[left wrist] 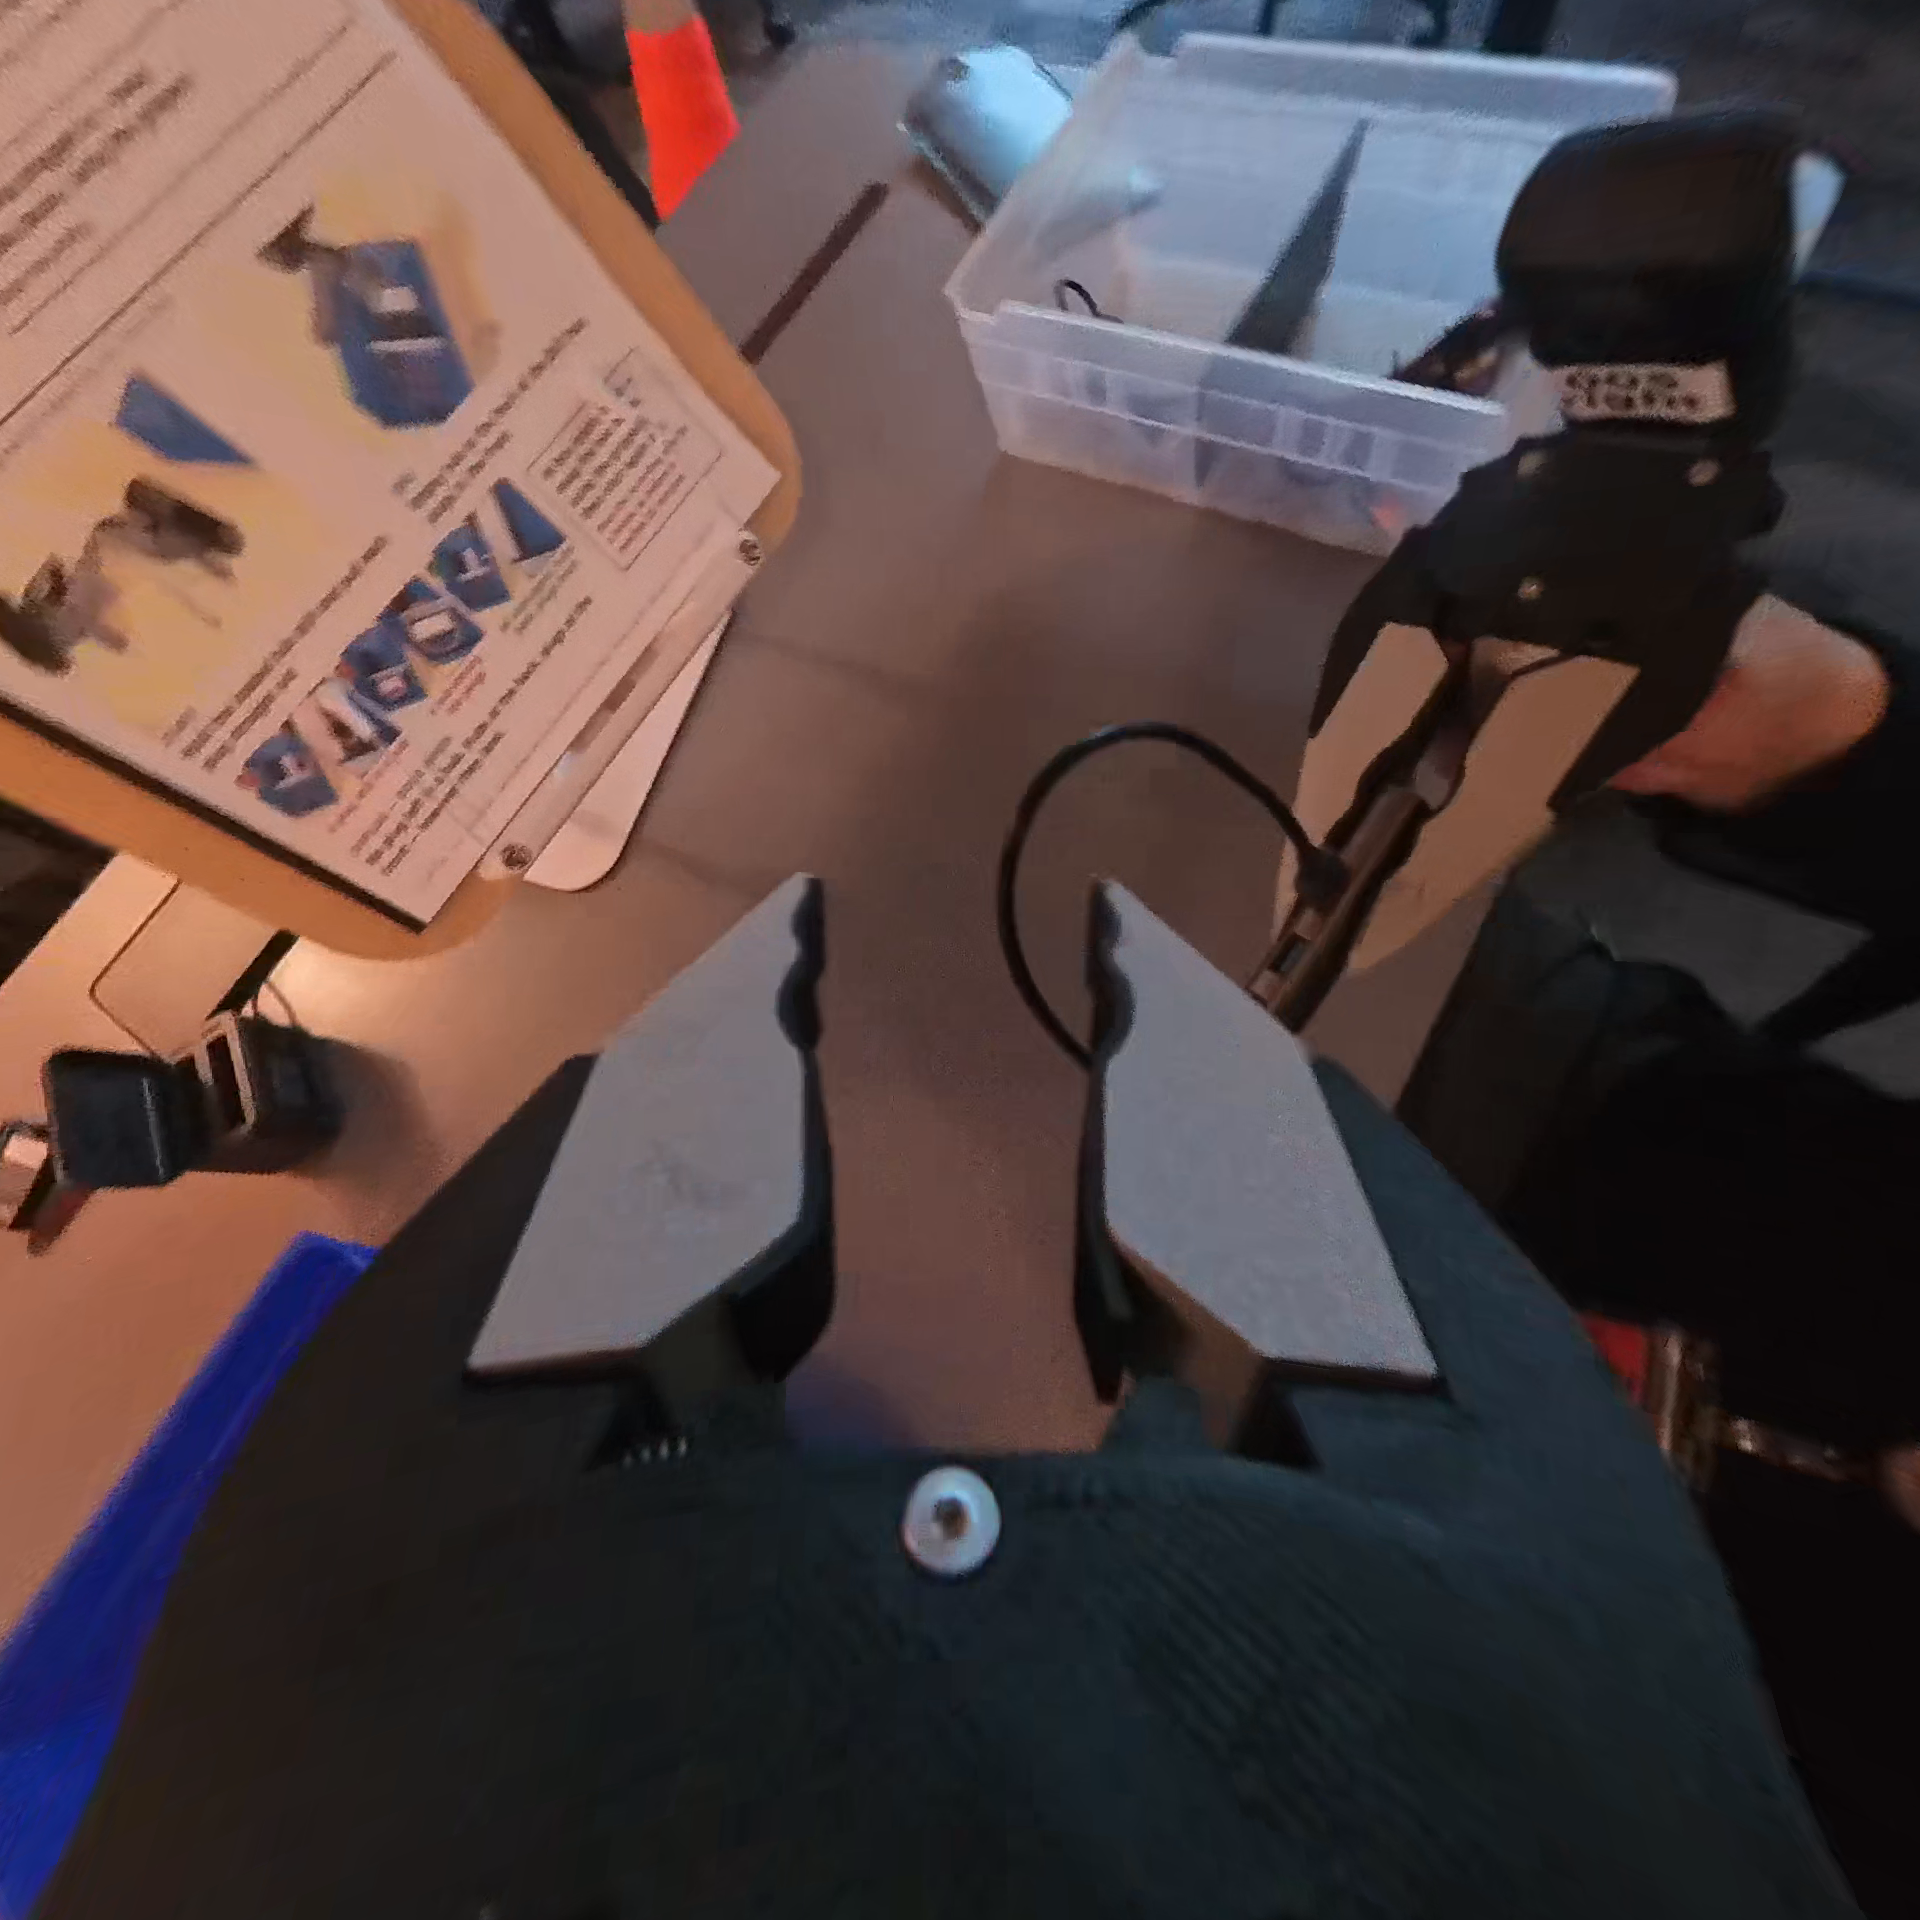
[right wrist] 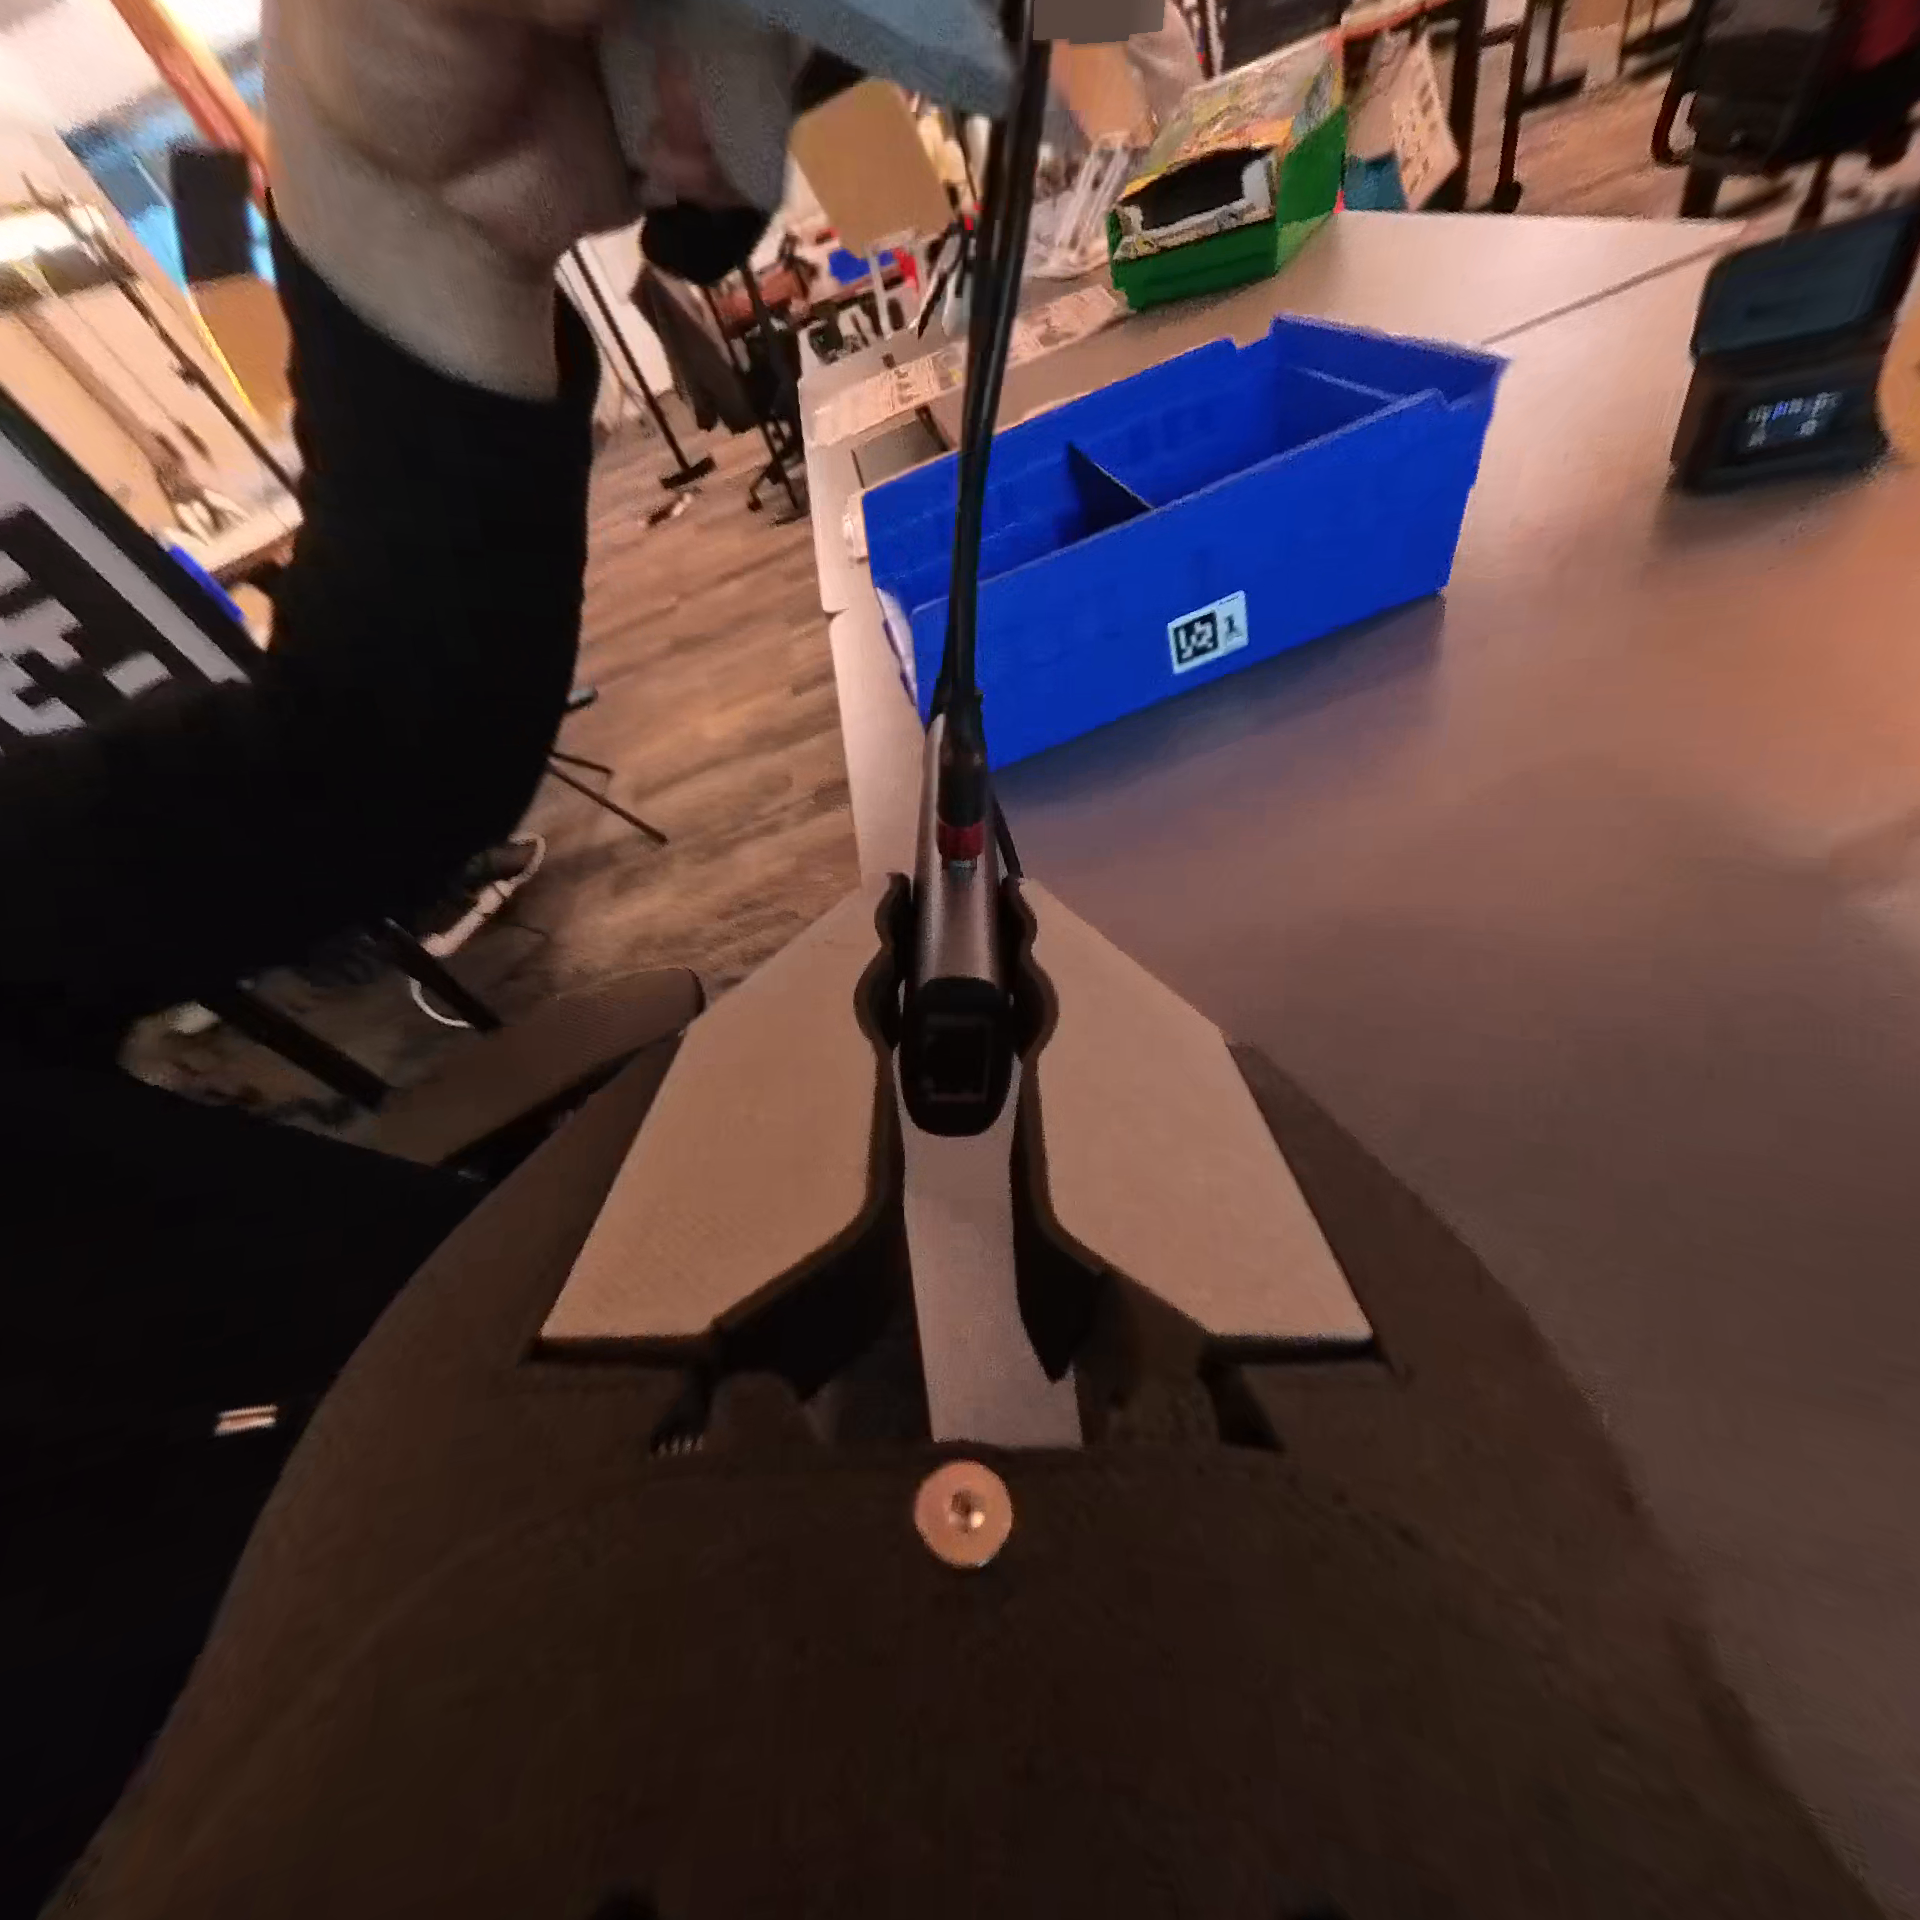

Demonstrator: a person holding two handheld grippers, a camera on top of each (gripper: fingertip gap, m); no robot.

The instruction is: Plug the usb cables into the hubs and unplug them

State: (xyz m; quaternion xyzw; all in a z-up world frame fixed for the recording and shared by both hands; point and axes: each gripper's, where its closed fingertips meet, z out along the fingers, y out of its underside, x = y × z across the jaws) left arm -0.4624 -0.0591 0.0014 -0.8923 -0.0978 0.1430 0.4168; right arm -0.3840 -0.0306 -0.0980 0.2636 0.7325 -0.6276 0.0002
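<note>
Hub (right wrist: 954, 971) clamped in right gripper (right wrist: 954, 894).

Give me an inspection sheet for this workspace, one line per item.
Surface: grey table.
Job's things: grey hub clamped in right hand-held gripper; second black hub on table.
Clutter: blue bin, clear bin, clipboard.
Grippers: left hand-held gripper open, empty; right shut.
Cables: black cable loops from grey hub.
Surroundings: a person's arm, shelving, floor stands.
</note>
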